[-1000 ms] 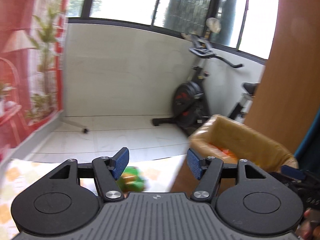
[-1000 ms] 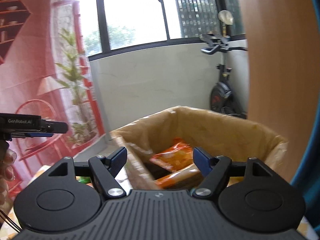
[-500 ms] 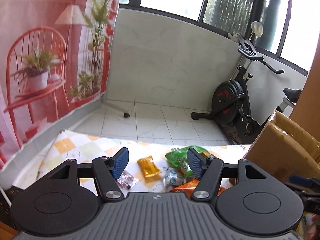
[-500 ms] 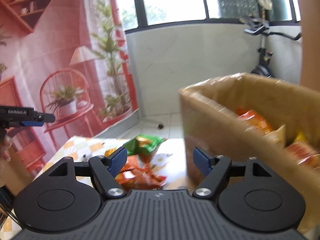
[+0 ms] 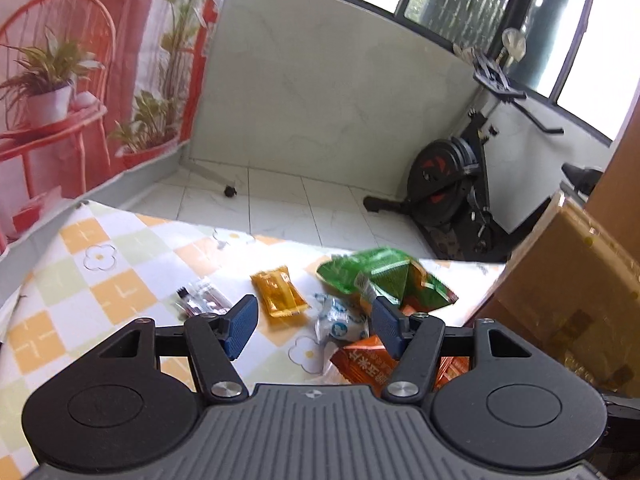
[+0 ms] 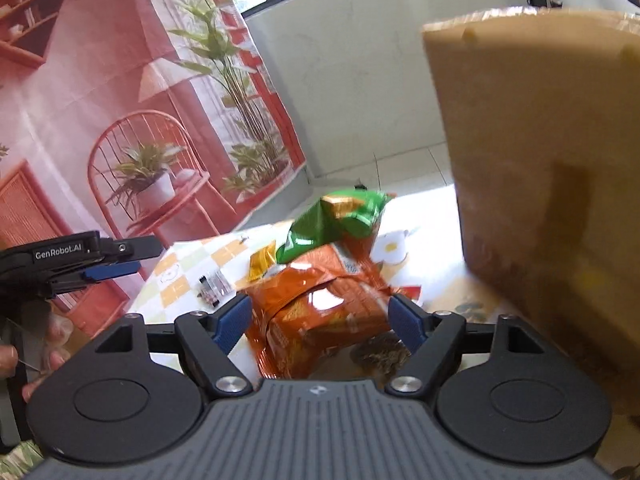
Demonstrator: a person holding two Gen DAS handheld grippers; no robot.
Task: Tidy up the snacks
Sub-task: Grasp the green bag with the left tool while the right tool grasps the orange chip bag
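Note:
Snack packets lie on a checked tablecloth [image 5: 108,280]. In the left wrist view I see a green bag [image 5: 384,276], a small yellow packet [image 5: 280,292], a white-blue packet [image 5: 340,320], a clear dark packet [image 5: 200,300] and an orange bag [image 5: 364,364]. My left gripper [image 5: 314,330] is open and empty above them. In the right wrist view my right gripper [image 6: 320,322] is open, with the orange bag [image 6: 320,320] lying between and beyond its fingers. The green bag [image 6: 336,220] lies behind it. A cardboard box [image 6: 540,160] stands at the right.
The box also shows at the right in the left wrist view [image 5: 568,288]. An exercise bike [image 5: 456,184] stands on the tiled floor beyond the table. A printed red backdrop [image 6: 100,100] hangs on the left. The left gripper's body [image 6: 72,260] shows at the left of the right wrist view.
Both grippers have swung left and down, away from the box opening and toward the snacks on the table. The orange bag now lies between the right fingers. Both stay open.

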